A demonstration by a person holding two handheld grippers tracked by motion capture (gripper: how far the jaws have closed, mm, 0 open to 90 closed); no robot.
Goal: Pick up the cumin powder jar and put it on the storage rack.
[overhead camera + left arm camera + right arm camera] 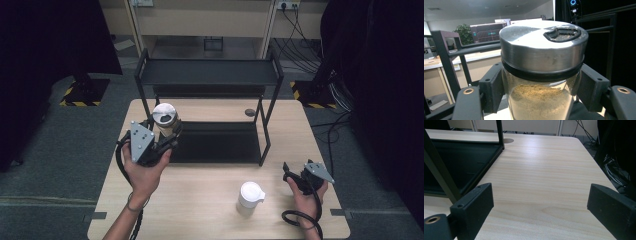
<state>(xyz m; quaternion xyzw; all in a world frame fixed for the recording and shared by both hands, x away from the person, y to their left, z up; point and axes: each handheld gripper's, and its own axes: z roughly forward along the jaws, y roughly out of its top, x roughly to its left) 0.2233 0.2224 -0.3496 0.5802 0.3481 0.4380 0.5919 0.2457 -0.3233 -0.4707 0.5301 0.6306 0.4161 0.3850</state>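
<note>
Clamping a glass spice jar (541, 75) between its two black jaws, the left gripper (159, 139) holds the jar upright at the front left corner of the black two-tier rack (210, 72). In the left gripper view the jaws press against the jar's sides just below its brushed metal lid (541, 45), one pad on each side, and the tan powder inside reaches up to about the level of the jaw pads. A dark flip opening sits on the lid's top, on the far right side as seen from between the jaws. In the high view the jar's lid (164, 114) stands just ahead of the jaws, over the rack's lower tray edge.

The right gripper (300, 175) rests low near the right edge of the wooden table (200, 200), its jaws spread wide with only bare tabletop between them. Ahead and to the left of those jaws, the right gripper view shows the rack's lower tray (456, 162) and a corner post. A white lidded cup (249, 196) stands on the table well to the left of the right gripper's jaws, apart from them.
</note>
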